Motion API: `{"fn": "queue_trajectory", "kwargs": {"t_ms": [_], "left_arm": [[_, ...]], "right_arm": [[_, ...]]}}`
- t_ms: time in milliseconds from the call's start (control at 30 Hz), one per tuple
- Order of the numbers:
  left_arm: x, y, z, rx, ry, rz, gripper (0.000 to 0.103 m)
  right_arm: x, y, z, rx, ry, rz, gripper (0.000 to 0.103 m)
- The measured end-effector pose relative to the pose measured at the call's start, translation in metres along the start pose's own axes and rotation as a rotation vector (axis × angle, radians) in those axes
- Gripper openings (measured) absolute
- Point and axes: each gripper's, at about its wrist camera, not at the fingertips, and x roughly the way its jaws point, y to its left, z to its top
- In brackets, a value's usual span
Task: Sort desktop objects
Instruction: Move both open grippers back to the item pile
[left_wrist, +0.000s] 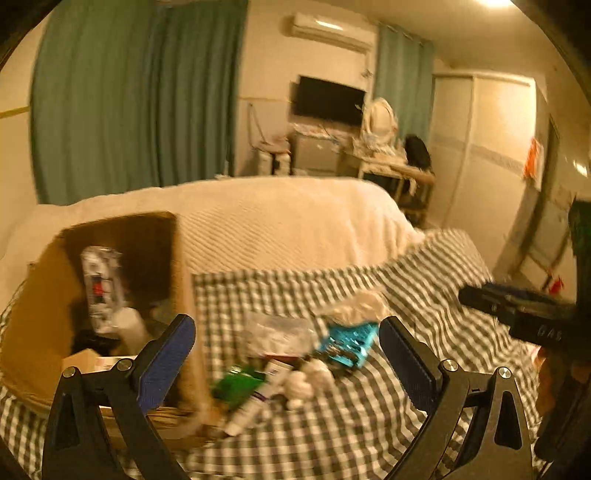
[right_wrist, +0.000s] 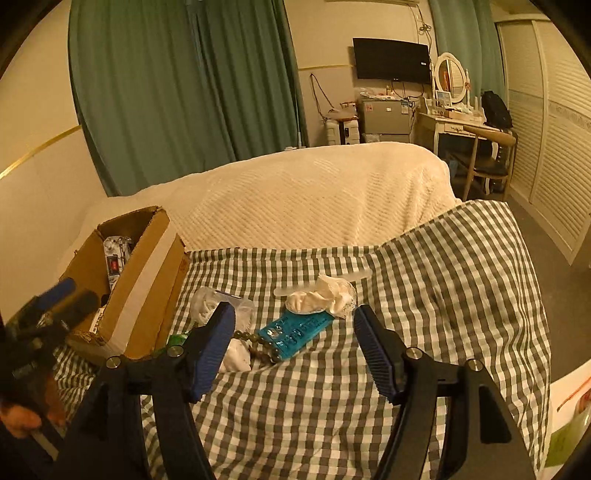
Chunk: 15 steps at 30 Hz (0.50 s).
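**What I can't make out**

My left wrist view is smeared: the green packet (left_wrist: 240, 384) and white tube (left_wrist: 255, 402) show no readable print. The cardboard box (right_wrist: 147, 280) hides most of its contents. My left hand (right_wrist: 18, 417) is cut off at the edge.

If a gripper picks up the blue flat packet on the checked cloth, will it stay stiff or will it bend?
The blue packet looks thin and flat, so it is probably light and may flex if it is gripped by one end. Its surface looks glossy, so it could slip between the pads. The bead string lies against it and might drag along.
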Motion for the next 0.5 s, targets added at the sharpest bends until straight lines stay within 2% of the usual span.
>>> {"fn": "queue_trajectory", "kwargs": {"t_ms": [133, 333, 500], "left_arm": [[0.032, -0.016, -0.006, 0.028, 0.055, 0.011, 0.102], [0.09, -0.015, -0.004, -0.025, 0.166, -0.009, 0.102], [0.127, -0.006, -0.007, -0.03, 0.173, 0.033, 0.102]], "right_arm": [[0.002, -0.012, -0.004, 0.009, 0.0, 0.007, 0.069], [0.015, -0.03, 0.009, -0.019, 0.018, 0.011, 0.075], [0.052, -0.027, 0.035, -0.103, 0.045, -0.001, 0.085]]}}
